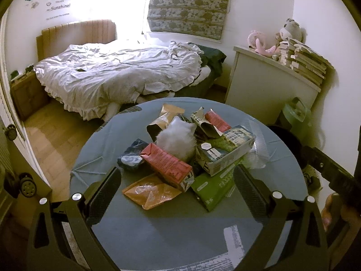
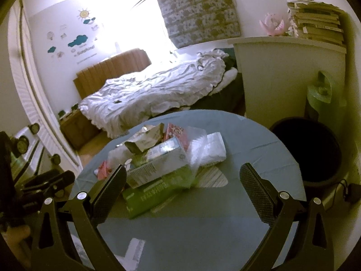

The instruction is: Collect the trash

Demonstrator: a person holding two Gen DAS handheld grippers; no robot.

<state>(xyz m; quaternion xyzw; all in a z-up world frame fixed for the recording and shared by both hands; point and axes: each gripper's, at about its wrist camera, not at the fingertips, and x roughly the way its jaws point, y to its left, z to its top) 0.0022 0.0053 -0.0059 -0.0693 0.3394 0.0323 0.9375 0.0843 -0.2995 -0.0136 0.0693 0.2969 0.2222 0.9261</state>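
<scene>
Left wrist view: left gripper spread wide, empty, over the trash pile on the round table.
Red carton looks light but stiff, so I'd pinch its long sides.

Right wrist view: right gripper also released; the clear plastic wrap looks slippery and crushable, and the black bin sits just beside the table.

The wall sticker reads "Sunshine!"; print on the green packet seems illegible.

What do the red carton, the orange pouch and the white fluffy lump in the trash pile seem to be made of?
Red carton: printed, coated paperboard, with folded seams and crisp edges.
Orange pouch: thin glossy plastic film, crinkled and catching the light.
White fluffy lump: soft fibre, perhaps cotton or tissue; its fuzzy outline leaves this open.
</scene>
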